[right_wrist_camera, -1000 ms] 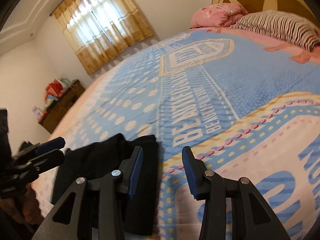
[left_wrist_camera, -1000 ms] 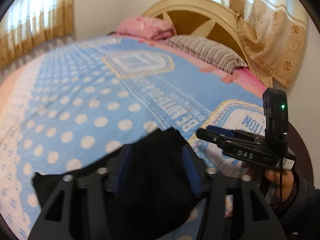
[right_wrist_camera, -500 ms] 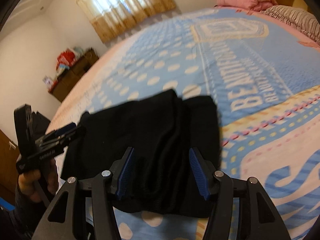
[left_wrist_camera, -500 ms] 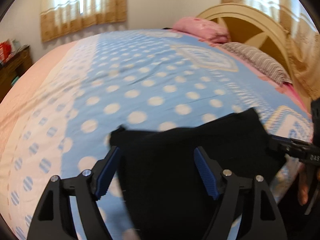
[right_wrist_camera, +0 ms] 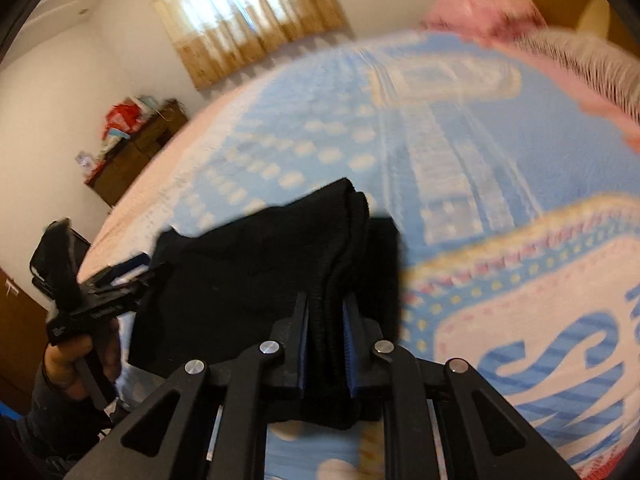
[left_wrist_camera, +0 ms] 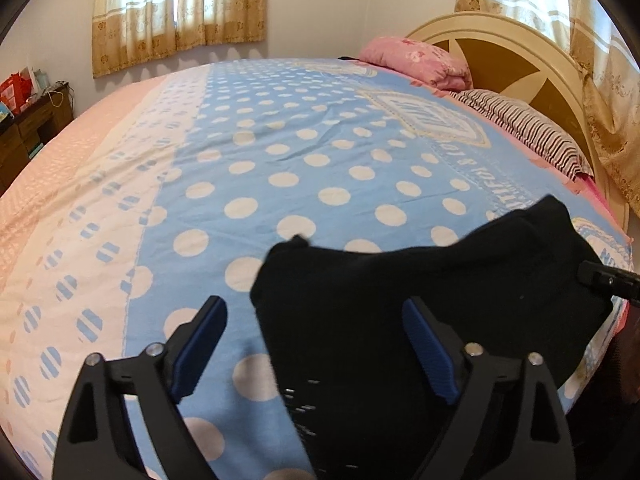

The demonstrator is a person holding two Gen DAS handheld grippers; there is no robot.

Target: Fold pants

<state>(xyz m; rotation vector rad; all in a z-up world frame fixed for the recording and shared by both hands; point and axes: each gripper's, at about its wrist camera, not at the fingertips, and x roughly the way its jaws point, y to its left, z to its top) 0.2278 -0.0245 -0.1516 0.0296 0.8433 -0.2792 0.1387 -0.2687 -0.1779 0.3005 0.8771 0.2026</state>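
The black pants [left_wrist_camera: 420, 300] lie folded in a thick bundle on the blue polka-dot bedspread [left_wrist_camera: 280, 168] near the bed's front edge. My left gripper [left_wrist_camera: 316, 344] is open, its fingers spread over the bundle's left end, not holding it. In the right wrist view my right gripper [right_wrist_camera: 325, 312] is shut on a thick edge of the pants [right_wrist_camera: 248, 264]. The left gripper [right_wrist_camera: 120, 284] shows there at the pants' far left side. The right gripper's tip [left_wrist_camera: 604, 278] shows at the right edge of the left wrist view.
A pink pillow [left_wrist_camera: 416, 60] and a striped pillow [left_wrist_camera: 528, 128] lie by the cream headboard [left_wrist_camera: 516, 48]. A dark wooden cabinet [left_wrist_camera: 28, 132] with clutter stands left of the bed. Curtained windows are behind. The right wrist view is motion-blurred.
My right gripper has closed on the pants' edge; it was open over them before. My left gripper has stayed open and shifted left, so the bundle now sits right of its middle.
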